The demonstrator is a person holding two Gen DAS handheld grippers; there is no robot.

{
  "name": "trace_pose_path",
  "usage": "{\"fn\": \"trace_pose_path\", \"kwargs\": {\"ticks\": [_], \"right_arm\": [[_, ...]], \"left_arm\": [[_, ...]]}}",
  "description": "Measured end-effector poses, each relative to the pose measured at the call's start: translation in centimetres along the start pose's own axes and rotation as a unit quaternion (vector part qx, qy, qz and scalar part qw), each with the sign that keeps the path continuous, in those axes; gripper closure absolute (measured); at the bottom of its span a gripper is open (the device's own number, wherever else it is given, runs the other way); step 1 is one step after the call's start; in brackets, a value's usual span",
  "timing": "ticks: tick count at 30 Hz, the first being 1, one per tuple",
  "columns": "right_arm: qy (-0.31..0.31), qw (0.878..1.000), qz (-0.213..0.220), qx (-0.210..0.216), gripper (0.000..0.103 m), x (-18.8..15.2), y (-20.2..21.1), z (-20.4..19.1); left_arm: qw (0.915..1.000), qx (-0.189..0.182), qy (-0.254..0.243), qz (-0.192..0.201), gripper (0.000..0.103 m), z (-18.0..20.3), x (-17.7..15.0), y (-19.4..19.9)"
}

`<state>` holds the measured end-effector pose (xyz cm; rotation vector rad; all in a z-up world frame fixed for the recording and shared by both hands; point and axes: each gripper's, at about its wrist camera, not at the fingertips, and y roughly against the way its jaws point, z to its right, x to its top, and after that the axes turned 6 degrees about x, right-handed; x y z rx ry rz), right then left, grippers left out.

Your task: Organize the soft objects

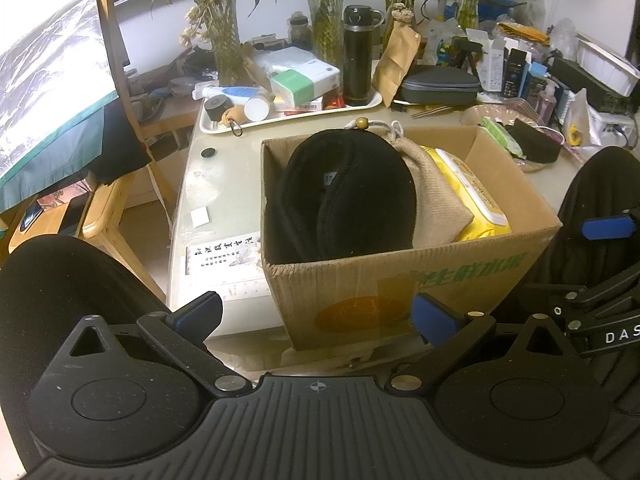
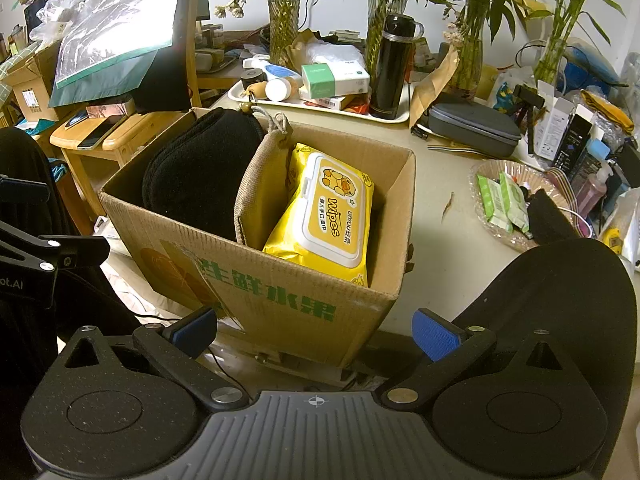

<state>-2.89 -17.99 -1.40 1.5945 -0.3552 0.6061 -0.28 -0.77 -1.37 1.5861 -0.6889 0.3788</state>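
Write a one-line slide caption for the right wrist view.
Open right claw before a cardboard box holding a black cushion, beige pouch and yellow wipes.

Matt cardboard box [image 2: 280, 296], glossy plastic wipes pack [image 2: 332, 216], coarse cloth pouch [image 2: 260, 184]

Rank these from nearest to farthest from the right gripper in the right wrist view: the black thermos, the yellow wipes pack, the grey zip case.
1. Yellow wipes pack, in the box straight ahead of the right gripper.
2. Grey zip case, on the table beyond the box, to the right.
3. Black thermos, upright on the white tray at the back.
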Motion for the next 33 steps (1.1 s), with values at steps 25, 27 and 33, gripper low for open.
{"fn": "trace_pose_path", "kwargs": {"ticks": [25,27,33], "right_arm": [[-0.002,1.0,0.0,0.0,0.0,0.03,-0.02,0.15],[-0.002,1.0,0.0,0.0,0.0,0.02,-0.06,0.14],[-0.004,1.0,0.0,0.0,0.0,-0.03,-0.14,0.09]], "left_arm": [[1.0,0.001,0.0,-0.001,0.0,-0.09,0.03,-0.03],[1.0,0.001,0.0,-0.002,0.0,-0.08,0.03,-0.03],[0.9999,0.002,0.006,0.008,0.0,-0.5,-0.21,-0.02]]}}
